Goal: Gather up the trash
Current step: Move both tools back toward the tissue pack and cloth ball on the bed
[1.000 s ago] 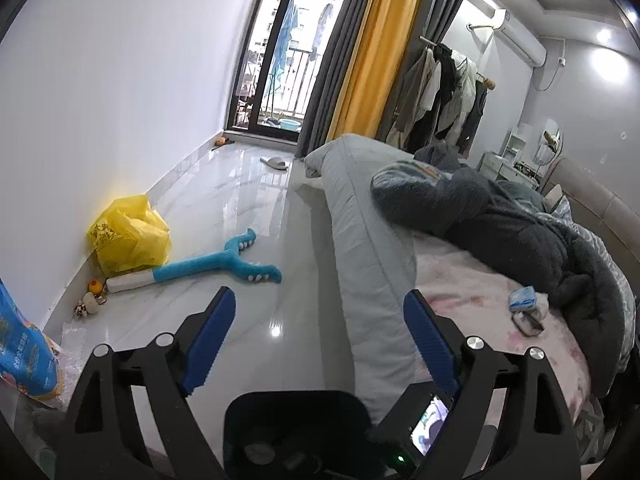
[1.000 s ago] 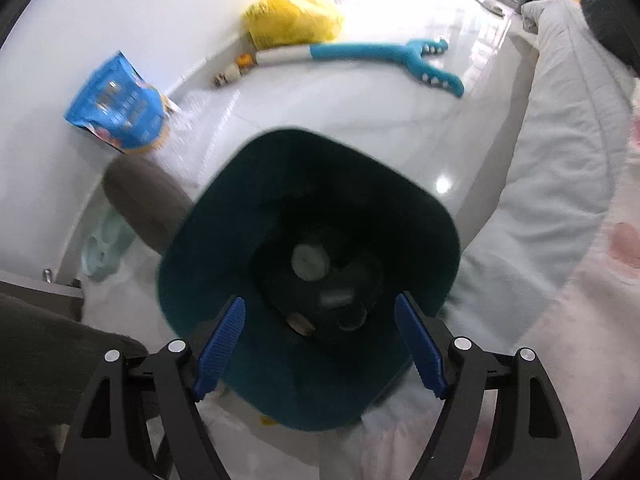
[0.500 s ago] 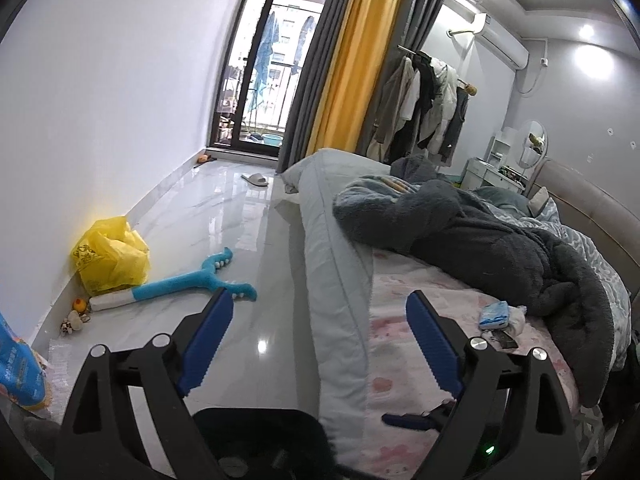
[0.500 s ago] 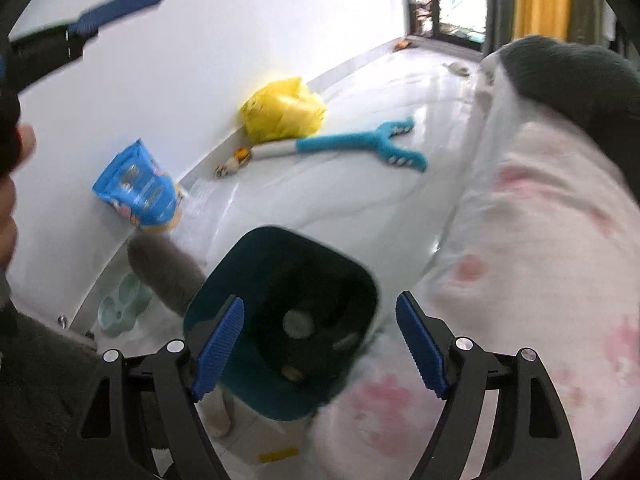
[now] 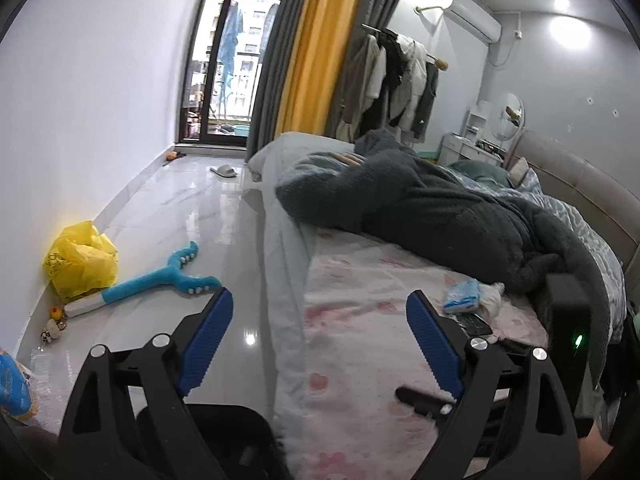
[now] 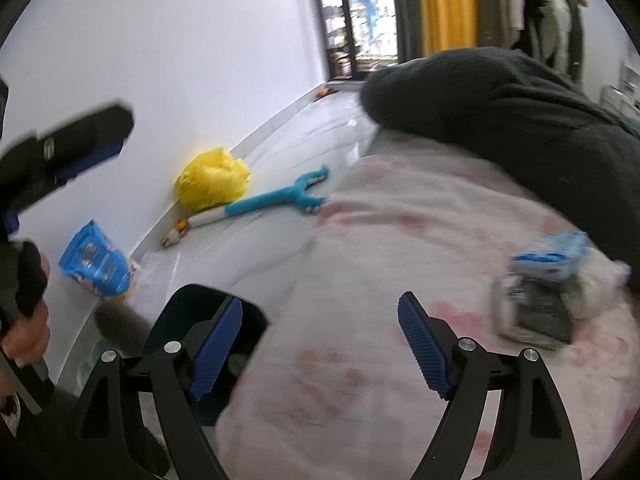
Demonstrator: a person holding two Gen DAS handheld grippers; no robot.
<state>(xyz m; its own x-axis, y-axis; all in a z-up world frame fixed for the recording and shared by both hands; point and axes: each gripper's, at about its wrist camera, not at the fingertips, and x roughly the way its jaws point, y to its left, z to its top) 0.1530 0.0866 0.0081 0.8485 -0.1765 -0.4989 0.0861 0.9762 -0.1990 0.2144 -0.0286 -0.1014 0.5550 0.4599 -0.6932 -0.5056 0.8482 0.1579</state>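
Blue pads spread wide on my left gripper (image 5: pixel 316 338), nothing between the jaws, and this view has changed a lot in a second: the floor filled most of it then, and now the bed (image 5: pixel 360 344) with its pink-flowered sheet takes the lower middle. The trash I'm after has come closer too: a small blue packet (image 5: pixel 462 295) with crumpled white tissue (image 5: pixel 491 296) just beside it, and a dark flat thing (image 5: pixel 474 324) touching them, all near the bed's right edge under the grey blanket (image 5: pixel 440 216). The yellow bag (image 5: pixel 80 260) and blue toy (image 5: pixel 160 278) sit on the floor by the wall, well apart from all that.

Over to the right wrist view, blurred with motion. A second ago the dark teal bin (image 6: pixel 208 320) filled this frame from straight above; now it has dropped to the lower left, on the floor right beside the bed's edge, and the sheet fills the middle. My right gripper (image 6: pixel 320 344) is empty, its jaws opening as I watch. The packet (image 6: pixel 554 254) and the dark thing (image 6: pixel 536 312) show at the right of the frame, ahead of the right pad. My left gripper also pokes in at upper left.

My read: the bin visit is done, and the next pick is that little heap on the bed. The right jaws look better placed for it.
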